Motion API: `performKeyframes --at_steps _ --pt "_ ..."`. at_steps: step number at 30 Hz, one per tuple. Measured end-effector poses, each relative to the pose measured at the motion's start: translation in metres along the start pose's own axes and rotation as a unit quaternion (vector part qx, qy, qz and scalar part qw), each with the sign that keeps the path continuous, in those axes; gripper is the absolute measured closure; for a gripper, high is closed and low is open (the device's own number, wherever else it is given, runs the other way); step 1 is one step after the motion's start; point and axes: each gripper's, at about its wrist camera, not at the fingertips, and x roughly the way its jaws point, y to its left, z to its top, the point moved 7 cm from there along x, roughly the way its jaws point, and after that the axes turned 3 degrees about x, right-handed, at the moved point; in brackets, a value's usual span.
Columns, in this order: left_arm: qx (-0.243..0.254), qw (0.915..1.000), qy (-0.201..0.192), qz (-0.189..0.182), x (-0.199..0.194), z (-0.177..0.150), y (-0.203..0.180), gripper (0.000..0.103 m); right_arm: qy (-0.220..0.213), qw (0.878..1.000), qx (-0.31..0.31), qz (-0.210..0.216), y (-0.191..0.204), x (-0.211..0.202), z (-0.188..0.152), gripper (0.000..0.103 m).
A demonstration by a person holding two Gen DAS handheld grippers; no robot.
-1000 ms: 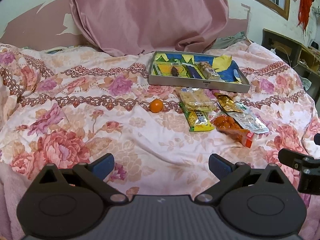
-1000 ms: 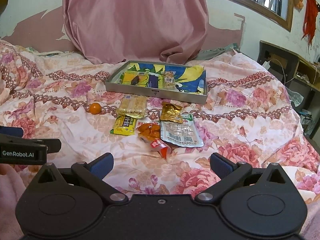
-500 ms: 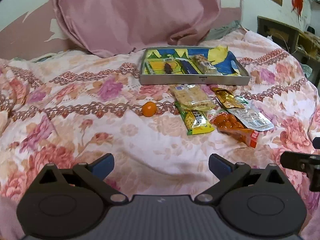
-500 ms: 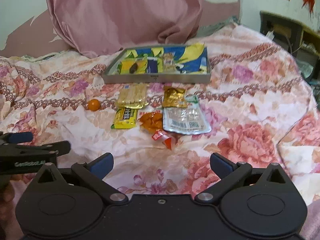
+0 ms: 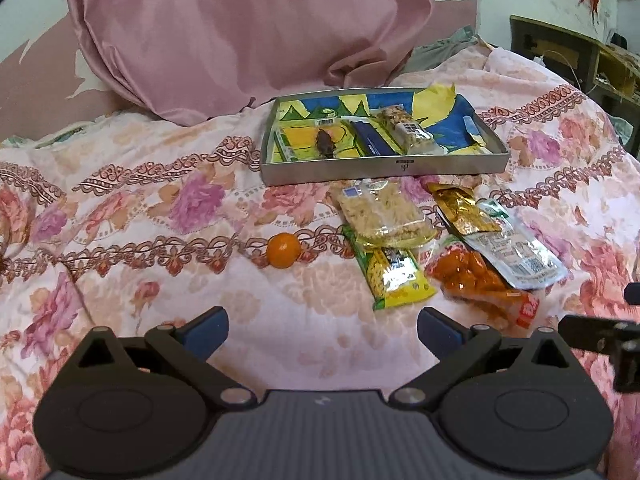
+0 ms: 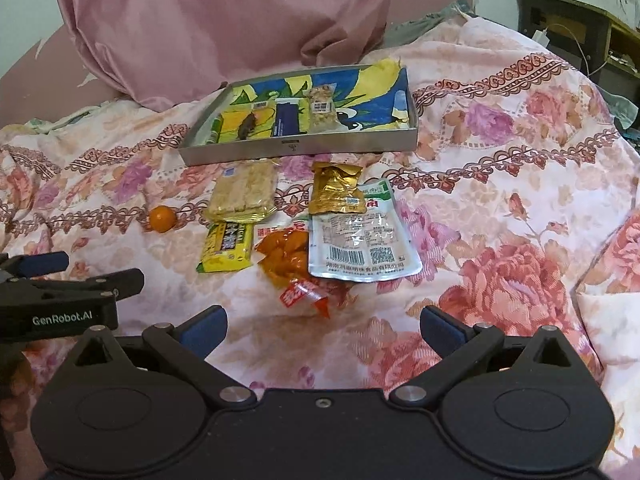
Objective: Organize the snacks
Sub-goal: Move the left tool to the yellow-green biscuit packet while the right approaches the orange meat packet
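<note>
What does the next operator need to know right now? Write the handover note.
Left gripper and right gripper: both open, empty, hovering over the bedspread.
Metal tray: a few snacks are already inside.
In front of it on the bed: cracker pack, yellow bar, orange snack bag, gold pouch, clear-silver pouch, small orange fruit.
Left to do: move these into the tray.

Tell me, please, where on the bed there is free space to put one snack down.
The flowered bedspread lies bare left of the small round orange fruit, and also right of the silver foil pouch. Inside the grey metal tray, the right part is free. It is crowded between the tray and the yellow wrapped bar, where packets overlap.
</note>
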Motion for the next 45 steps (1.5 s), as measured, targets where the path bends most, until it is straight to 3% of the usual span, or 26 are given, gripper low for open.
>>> performKeyframes --at_steps 26,34,41,45 --pt "0.016 0.9986 0.043 -0.027 0.08 0.032 -0.012 0.001 0.046 0.999 -0.025 -0.005 -0.005 0.066 0.014 0.001" --pt "-0.001 0.9957 0.071 -0.06 0.1 0.023 -0.01 0.001 0.072 0.997 -0.013 0.028 0.0 0.076 0.007 0.001" --pt "-0.02 0.9913 0.094 -0.089 0.117 0.02 -0.01 0.001 0.082 0.994 -0.005 0.071 0.012 0.088 0.007 0.018" --pt "-0.019 0.9911 0.087 -0.098 0.123 0.024 -0.014 0.001 0.074 0.995 -0.028 0.068 0.02 0.094 0.008 0.023"
